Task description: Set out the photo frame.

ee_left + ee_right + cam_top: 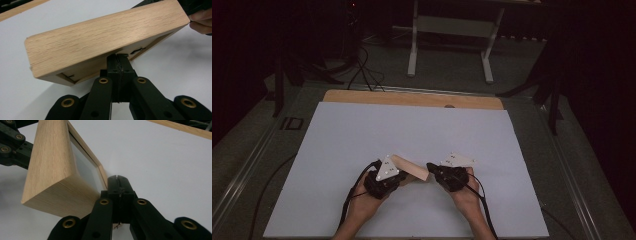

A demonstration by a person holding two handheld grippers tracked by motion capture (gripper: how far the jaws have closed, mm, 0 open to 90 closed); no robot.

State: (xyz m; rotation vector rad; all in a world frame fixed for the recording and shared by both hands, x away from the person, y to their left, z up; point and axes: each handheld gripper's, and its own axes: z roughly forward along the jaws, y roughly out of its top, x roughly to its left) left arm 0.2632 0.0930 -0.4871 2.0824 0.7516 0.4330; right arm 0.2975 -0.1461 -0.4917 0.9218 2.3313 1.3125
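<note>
Left gripper (117, 58) and right gripper (117, 181), each with jaws brought fully together, meet a wooden picture frame (410, 167) at opposite ends and carry it tilted over the white table sheet (362, 130). In the left gripper view the closed jaw tips meet the frame's underside at its recessed back edge; whether they pinch a thin lip or merely press against it cannot be told. In the right gripper view the closed tips sit at the corner of the frame's inner border, just beside the glazed panel (85, 167), with the left gripper's black linkage at 10 o'clock. Risk: so slight a purchase on a narrow wooden edge may slip, and the frame would then pivot on the other gripper and drop onto the sheet; uneven lifting by the two hands would twist it loose, and tips pushed inward could bear on the panel. Pose: in the high view both forearms enter from 6 o'clock, the left hand (371, 192) at 8 o'clock of the frame and the right hand (462, 192) at 4 o'clock, grippers angled toward each other, the frame lying near the sheet's front edge, between them.
</note>
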